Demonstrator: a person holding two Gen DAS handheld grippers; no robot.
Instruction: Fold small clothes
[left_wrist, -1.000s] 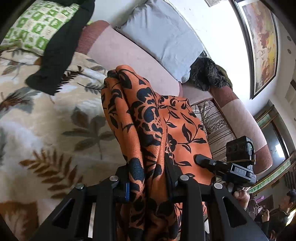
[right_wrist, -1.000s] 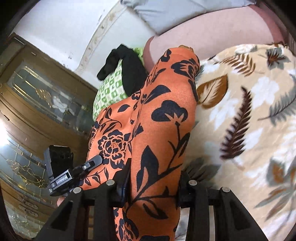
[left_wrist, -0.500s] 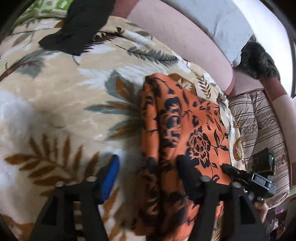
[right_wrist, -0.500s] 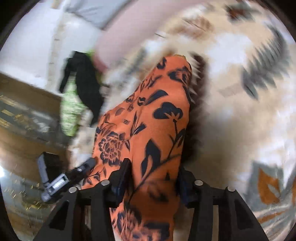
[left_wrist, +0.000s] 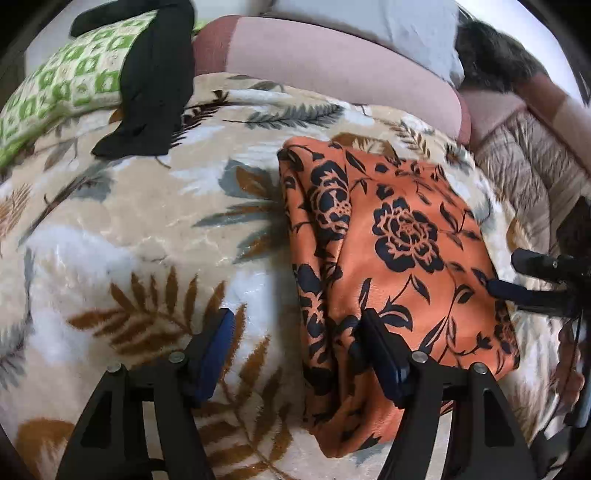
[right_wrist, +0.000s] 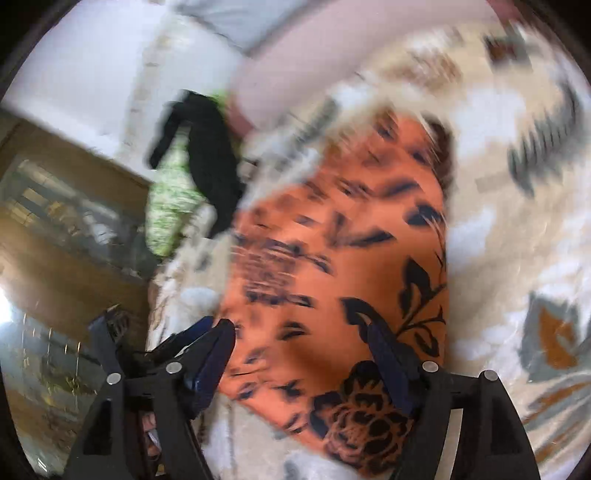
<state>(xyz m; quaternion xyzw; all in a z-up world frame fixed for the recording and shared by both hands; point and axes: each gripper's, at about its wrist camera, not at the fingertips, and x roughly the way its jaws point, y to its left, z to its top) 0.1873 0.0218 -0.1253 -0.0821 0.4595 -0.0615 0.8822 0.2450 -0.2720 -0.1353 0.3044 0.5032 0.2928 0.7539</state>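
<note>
Item 1: leaf-print blanket (left_wrist: 140, 229), cream with brown and grey fronds, the largest surface I see; it bears everything below.

Item 2: sofa back (left_wrist: 332, 66), pink, running behind the blanket, with a grey cushion (left_wrist: 388, 22) leaning on it and a dark furry throw (left_wrist: 495, 59) further along.

Item 3: green-checked pillow (left_wrist: 74, 85) at the far left, a black garment (left_wrist: 155, 85) draped over it and trailing onto the blanket.

Item 4: orange floral cloth (left_wrist: 399, 258), black roses and leaves, folded into a rough rectangle and lying flat on the blanket, well apart from the black garment. I see it again, blurred, in the right wrist view (right_wrist: 332, 277).

Item 5: left gripper (left_wrist: 299, 343), jaws spread wide and holding nothing; one blue-padded finger rests over the cloth's near edge, the other over bare blanket.

Item 6: right gripper (right_wrist: 299, 343), jaws likewise parted, straddling the cloth's near end without clamping it; its tip also shows at the right edge of the left view (left_wrist: 517, 291).

No containers and no legible writing in either view.
</note>
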